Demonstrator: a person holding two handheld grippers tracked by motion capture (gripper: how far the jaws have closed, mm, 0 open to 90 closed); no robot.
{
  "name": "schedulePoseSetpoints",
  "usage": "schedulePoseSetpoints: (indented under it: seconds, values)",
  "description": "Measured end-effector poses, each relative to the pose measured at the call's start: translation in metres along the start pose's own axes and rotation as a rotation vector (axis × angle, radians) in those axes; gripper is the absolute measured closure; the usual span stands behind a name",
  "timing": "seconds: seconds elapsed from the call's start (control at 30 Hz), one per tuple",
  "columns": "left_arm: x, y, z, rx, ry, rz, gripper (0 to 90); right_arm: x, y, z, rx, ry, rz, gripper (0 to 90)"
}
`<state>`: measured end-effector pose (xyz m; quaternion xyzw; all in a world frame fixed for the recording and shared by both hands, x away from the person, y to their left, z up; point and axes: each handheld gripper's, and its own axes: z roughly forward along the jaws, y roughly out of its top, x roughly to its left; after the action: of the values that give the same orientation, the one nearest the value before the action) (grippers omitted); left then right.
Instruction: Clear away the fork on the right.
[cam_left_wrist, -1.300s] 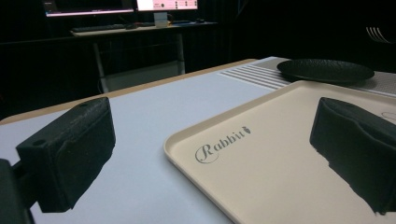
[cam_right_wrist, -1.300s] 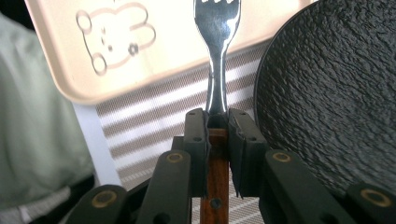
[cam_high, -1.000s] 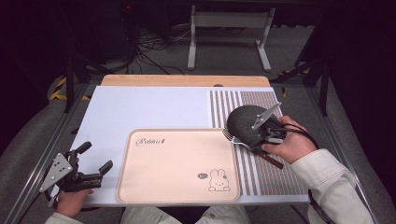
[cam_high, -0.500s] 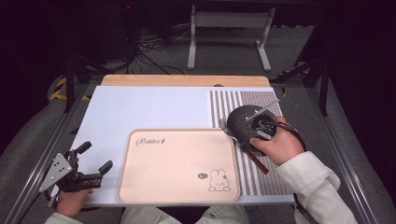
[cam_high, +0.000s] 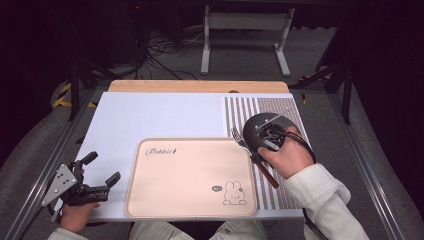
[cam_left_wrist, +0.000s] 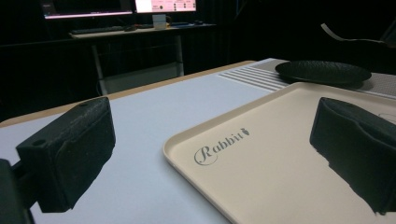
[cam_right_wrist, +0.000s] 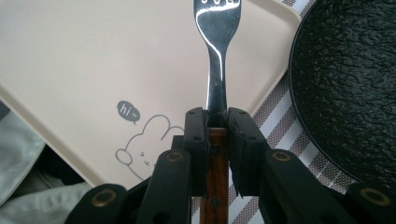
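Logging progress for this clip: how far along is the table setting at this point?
Done: the tray lies empty on the table, the black plate beside it on the striped mat. In hand: the right gripper is shut on the fork, at the tray's edge by the plate. Left: the fork and plate aren't placed on the tray, if that's the aim; the left gripper waits open.

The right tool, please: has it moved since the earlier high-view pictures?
Yes. The right tool, shut on the fork, has shifted toward the near-left, from over the black plate toward the tray's right edge.
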<state>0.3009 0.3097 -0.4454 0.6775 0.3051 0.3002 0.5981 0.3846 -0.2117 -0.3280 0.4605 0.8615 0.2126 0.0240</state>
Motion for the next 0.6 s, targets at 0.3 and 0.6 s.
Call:
schedulePoseSetpoints:
  seconds: [0.3,0.6]
  values:
    - [0.0,0.001,0.0,-0.005,0.0,-0.001,0.7,0.007,0.003,0.013,-0.02,-0.008,0.073,78.9]
    - [0.001,0.001,0.001,0.005,0.008,-0.002,0.7,0.013,0.009,0.038,-0.011,-0.017,0.106,78.9]
